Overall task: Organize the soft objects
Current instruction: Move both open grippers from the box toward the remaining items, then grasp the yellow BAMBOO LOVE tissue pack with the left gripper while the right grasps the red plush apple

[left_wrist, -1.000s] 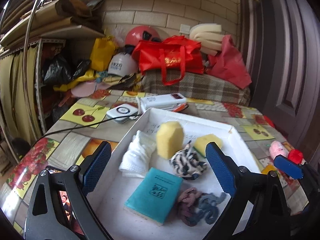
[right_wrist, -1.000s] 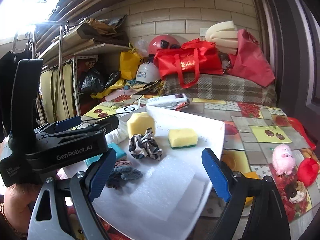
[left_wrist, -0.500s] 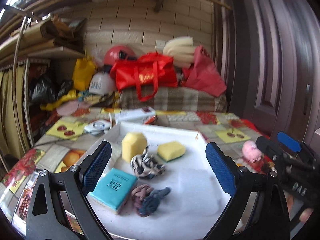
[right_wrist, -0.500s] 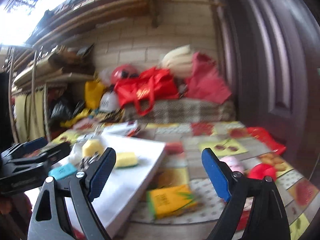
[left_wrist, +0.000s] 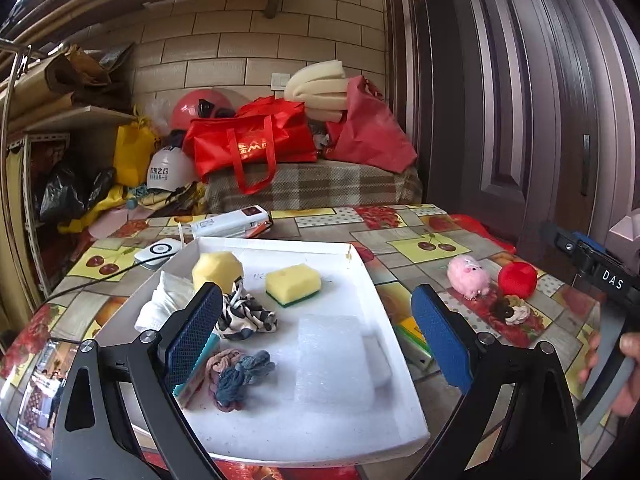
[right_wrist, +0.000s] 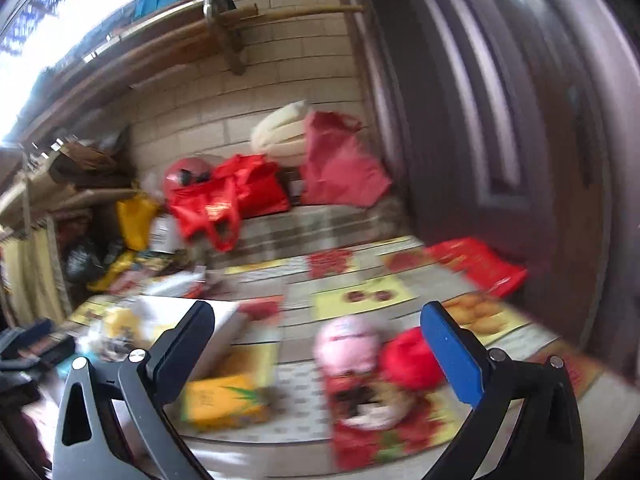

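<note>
Meanwhile, the right gripper (right_wrist: 318,356), its fingers just spread wide and clamped on nothing, is aimed at the pink plush pig (right_wrist: 346,344) lying on the counter (right_wrist: 360,294) right of the white tray (left_wrist: 384,344), while the left gripper (left_wrist: 316,336) is held open over that tray.

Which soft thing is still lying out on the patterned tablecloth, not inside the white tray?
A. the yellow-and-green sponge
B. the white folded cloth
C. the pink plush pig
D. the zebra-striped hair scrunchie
C. The pink plush pig lies on the tablecloth to the right of the white tray, next to a red plush ball; the sponge, scrunchie and cloth all lie inside the tray.
</note>
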